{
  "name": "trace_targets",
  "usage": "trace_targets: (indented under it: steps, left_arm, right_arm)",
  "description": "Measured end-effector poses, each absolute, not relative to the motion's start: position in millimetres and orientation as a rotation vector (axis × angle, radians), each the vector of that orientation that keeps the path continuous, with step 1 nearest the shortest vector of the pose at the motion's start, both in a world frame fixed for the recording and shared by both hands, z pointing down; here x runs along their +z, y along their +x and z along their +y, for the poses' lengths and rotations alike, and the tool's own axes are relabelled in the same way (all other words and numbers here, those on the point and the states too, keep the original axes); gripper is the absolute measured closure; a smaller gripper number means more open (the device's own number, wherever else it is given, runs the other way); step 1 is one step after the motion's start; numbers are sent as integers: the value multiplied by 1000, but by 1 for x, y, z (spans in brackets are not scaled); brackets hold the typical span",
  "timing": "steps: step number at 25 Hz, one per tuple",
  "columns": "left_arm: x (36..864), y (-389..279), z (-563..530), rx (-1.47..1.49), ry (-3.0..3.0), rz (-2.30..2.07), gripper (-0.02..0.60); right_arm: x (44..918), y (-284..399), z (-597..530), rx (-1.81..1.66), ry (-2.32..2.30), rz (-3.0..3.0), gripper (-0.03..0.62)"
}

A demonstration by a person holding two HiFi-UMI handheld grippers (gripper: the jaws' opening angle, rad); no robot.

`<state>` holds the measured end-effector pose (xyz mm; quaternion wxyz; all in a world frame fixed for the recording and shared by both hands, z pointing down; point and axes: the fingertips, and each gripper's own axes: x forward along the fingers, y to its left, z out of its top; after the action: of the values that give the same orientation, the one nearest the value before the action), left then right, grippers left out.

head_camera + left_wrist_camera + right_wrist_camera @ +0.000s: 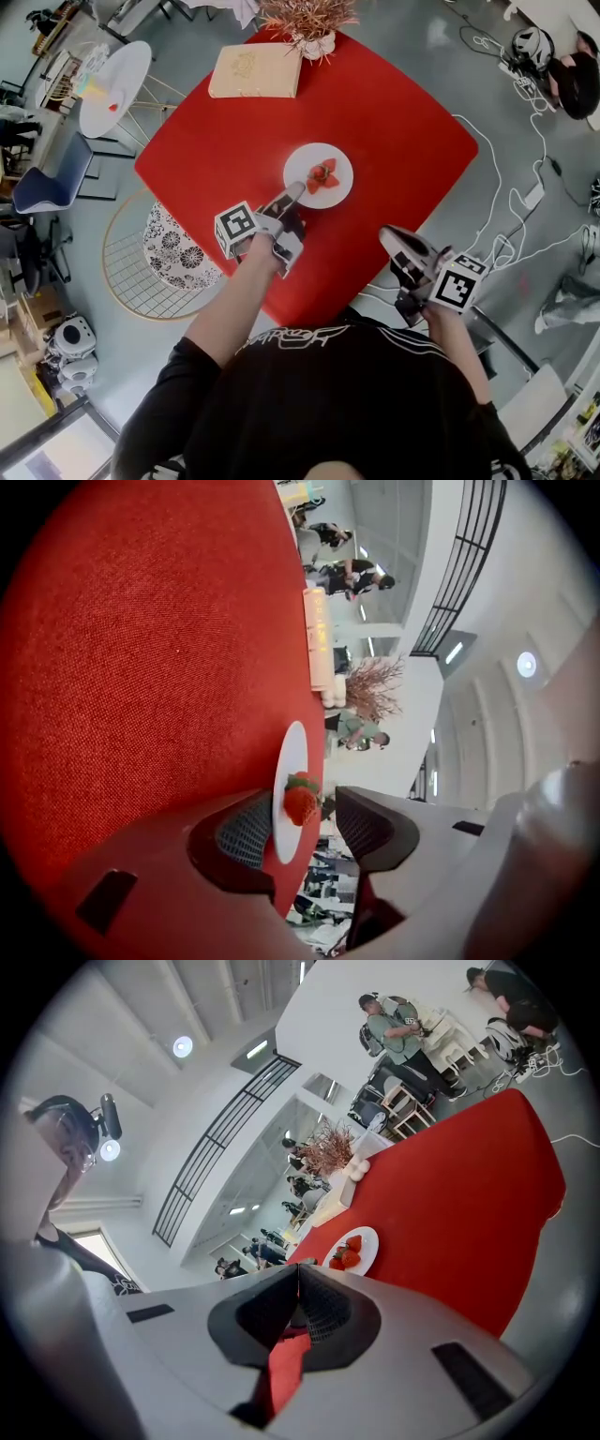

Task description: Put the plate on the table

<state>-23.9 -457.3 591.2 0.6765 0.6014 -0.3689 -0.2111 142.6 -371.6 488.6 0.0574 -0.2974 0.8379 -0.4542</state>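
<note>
A small white plate (pixel 330 157) with strawberries (pixel 322 174) lies flat on the red table (pixel 403 122), near its middle. My left gripper (pixel 290 199) is at the plate's near rim. In the left gripper view the plate (pixel 292 752) and a strawberry (pixel 300 803) show edge-on between the jaws of the left gripper (pixel 305 825); the jaws stand apart and a gap shows on the strawberry's side, so it is open. My right gripper (pixel 396 244) hangs off the table's near right edge; in its own view the right gripper (pixel 298 1277) is shut on nothing, with the plate (pixel 367 1239) far ahead.
A beige box (pixel 253 70) and a vase of dried twigs (pixel 314 33) stand at the table's far side. A white round side table (pixel 112 84), a patterned stool (pixel 173 248) and a blue chair (pixel 47 183) are on the left. Cables (pixel 511 216) trail over the floor on the right.
</note>
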Motion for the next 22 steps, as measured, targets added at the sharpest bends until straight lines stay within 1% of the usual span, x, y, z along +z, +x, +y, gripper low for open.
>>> trace_targets:
  steps: [4, 7, 11, 22]
  left_arm:
    - [586, -22, -458, -490, 1361, -813, 325]
    - [584, -20, -459, -479, 1379, -807, 302]
    - [581, -16, -458, -419, 1453, -818, 276]
    - [573, 4, -444, -50, 1797, -862, 233]
  right_arm:
    - [491, 142, -368, -1395, -904, 2531, 586]
    - [491, 141, -370, -1395, -910, 2535, 586]
    - [488, 139, -372, -1365, -902, 2563, 586]
    - [490, 138, -365, -1403, -884, 2546, 586]
